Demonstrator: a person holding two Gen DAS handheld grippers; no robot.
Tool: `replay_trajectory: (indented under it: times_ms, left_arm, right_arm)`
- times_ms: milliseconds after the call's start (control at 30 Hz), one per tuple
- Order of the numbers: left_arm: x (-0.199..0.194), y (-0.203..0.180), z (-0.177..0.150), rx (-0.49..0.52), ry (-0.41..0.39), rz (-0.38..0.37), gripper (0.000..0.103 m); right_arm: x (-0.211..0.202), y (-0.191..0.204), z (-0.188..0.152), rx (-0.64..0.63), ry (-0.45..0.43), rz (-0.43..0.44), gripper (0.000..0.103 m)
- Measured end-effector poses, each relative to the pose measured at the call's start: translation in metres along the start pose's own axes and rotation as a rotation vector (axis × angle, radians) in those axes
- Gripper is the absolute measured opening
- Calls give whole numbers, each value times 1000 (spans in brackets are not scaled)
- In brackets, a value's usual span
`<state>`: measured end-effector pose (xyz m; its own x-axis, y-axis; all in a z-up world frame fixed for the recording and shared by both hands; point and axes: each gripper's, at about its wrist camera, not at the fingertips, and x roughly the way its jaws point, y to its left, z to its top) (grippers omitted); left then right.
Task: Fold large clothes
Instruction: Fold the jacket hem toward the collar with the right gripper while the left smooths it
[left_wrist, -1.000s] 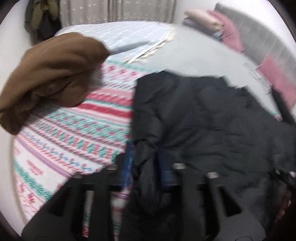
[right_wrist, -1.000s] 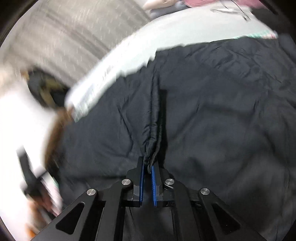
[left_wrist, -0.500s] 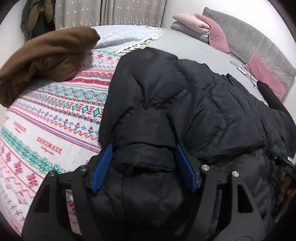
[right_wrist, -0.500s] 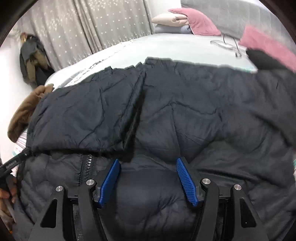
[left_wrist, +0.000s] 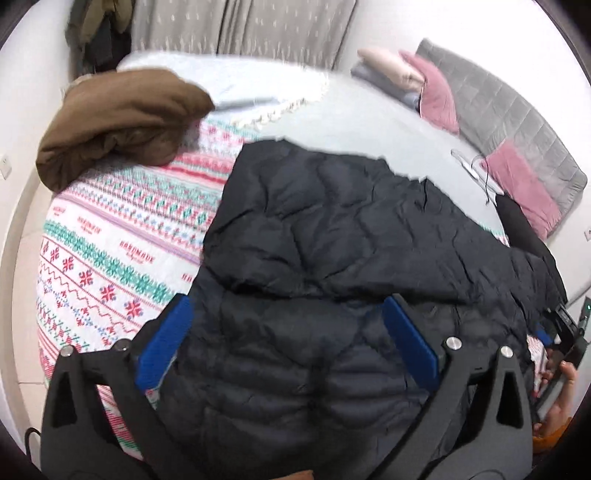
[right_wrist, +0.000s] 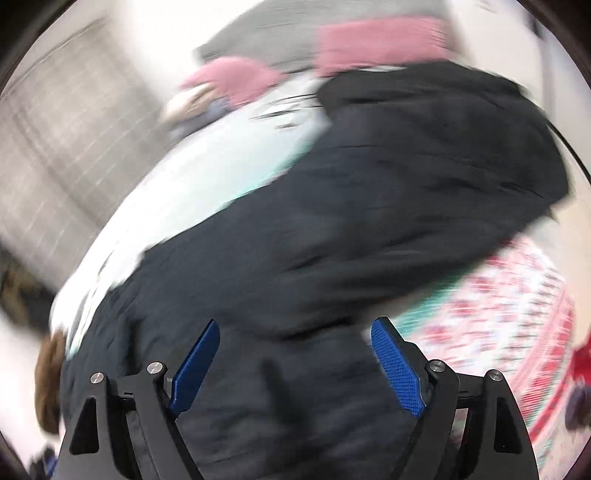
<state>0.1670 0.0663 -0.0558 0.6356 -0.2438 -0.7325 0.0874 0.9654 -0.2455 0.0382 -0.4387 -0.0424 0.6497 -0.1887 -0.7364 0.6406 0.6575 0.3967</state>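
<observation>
The black puffer jacket (left_wrist: 351, 266) lies half-folded on the patterned blanket (left_wrist: 110, 236), both the left gripper (left_wrist: 288, 339) and right gripper (right_wrist: 295, 354) having just spread wide, gripping nothing, so the next pinch should probably take a clean edge.

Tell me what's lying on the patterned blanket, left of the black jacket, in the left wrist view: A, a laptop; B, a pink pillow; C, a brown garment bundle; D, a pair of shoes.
C: a bunched brown garment rests on the patterned blanket, left of the black jacket; the pink pillows lie far off by the headboard.
</observation>
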Motion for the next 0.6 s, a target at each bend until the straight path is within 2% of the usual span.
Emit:
replay_trajectory:
  times_ms: [100, 200, 233, 300, 400, 433, 467, 500, 533, 567, 600]
  left_arm:
    - [21, -5, -13, 7, -3, 14, 102]
    - [41, -9, -19, 26, 74, -2, 102]
    - [44, -9, -19, 33, 84, -8, 102]
    - [44, -9, -20, 30, 65, -11, 102]
    - [49, -7, -24, 29, 73, -24, 102]
    - [50, -6, -26, 27, 76, -25, 102]
    - [50, -6, -26, 25, 76, -27, 102]
    - [50, -5, -26, 23, 74, -32, 102]
    - [50, -5, -26, 21, 72, -35, 102]
    - [48, -4, -25, 16, 68, -43, 102]
    - [47, -3, -25, 13, 66, -47, 102]
  right_arm:
    - [6, -47, 17, 126, -20, -62, 85]
    - [18, -86, 26, 216, -28, -120, 85]
    - [22, -94, 27, 241, -30, -119, 85]
    - [30, -108, 33, 308, -87, -56, 85]
    - [34, -107, 41, 294, -122, -53, 84]
    - [35, -106, 41, 291, -142, -44, 74]
    - [39, -105, 41, 295, -148, -30, 56]
    - [42, -105, 41, 310, -145, -28, 46]
    - [46, -104, 43, 321, -146, -27, 24]
    - [46, -109, 47, 327, -150, -15, 11]
    - [42, -109, 48, 331, -167, -5, 11]
